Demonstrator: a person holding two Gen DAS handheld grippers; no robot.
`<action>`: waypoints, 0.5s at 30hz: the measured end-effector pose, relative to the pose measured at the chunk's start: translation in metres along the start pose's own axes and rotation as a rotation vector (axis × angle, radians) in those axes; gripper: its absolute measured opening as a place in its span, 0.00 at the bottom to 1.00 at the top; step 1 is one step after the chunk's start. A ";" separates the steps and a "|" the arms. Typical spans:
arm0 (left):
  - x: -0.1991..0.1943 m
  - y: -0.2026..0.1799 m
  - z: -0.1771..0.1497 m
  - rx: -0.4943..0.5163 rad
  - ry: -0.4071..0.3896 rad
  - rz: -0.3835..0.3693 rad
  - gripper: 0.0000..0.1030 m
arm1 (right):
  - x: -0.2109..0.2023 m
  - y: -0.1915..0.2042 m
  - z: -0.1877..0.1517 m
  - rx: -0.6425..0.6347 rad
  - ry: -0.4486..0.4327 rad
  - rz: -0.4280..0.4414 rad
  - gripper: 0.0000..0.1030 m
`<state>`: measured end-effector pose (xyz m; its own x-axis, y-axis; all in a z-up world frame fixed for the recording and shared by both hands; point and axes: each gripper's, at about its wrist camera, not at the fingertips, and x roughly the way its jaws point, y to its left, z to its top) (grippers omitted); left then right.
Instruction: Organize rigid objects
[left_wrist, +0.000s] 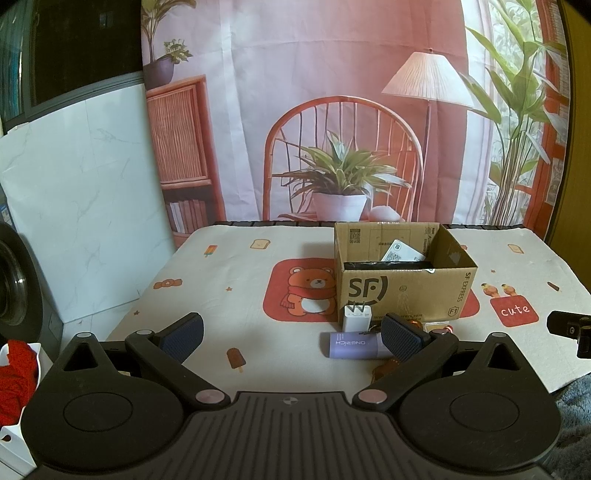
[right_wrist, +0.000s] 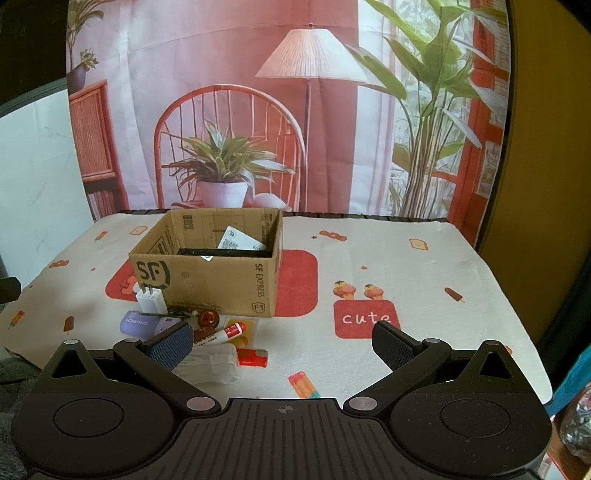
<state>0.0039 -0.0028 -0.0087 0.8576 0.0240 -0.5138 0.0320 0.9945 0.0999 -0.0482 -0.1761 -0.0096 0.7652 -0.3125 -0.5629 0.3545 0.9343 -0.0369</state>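
printed backdrop (left_wrist: 332, 110) | marble-look panel (left_wrist: 81, 221) | patterned tablecloth (right_wrist: 406, 266)

In the left wrist view our right finger (left_wrist: 400, 338) covers one end of the purple case (left_wrist: 351, 345) & most of the clutter behind it. The clear plastic box (right_wrist: 214, 363) sits partly behind a finger pad (right_wrist: 171, 349); box card (right_wrist: 240, 240) print too small to read.

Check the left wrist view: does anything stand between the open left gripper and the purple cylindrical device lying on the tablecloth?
Nothing visible does. The purple cylindrical device lies beside the left gripper, partly behind its right finger; the white plug stands beyond it.
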 end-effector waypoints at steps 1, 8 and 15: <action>0.001 0.000 0.000 -0.001 0.001 0.000 1.00 | 0.000 0.000 0.000 0.000 0.000 0.000 1.00; 0.001 0.001 -0.002 -0.002 0.003 0.000 1.00 | 0.000 0.000 0.001 0.000 0.001 0.000 1.00; 0.000 0.002 -0.001 -0.004 0.008 0.000 1.00 | 0.000 0.000 0.001 0.000 0.001 0.000 1.00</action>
<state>0.0038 -0.0004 -0.0097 0.8533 0.0250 -0.5207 0.0298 0.9949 0.0966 -0.0474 -0.1762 -0.0086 0.7645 -0.3123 -0.5639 0.3544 0.9343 -0.0370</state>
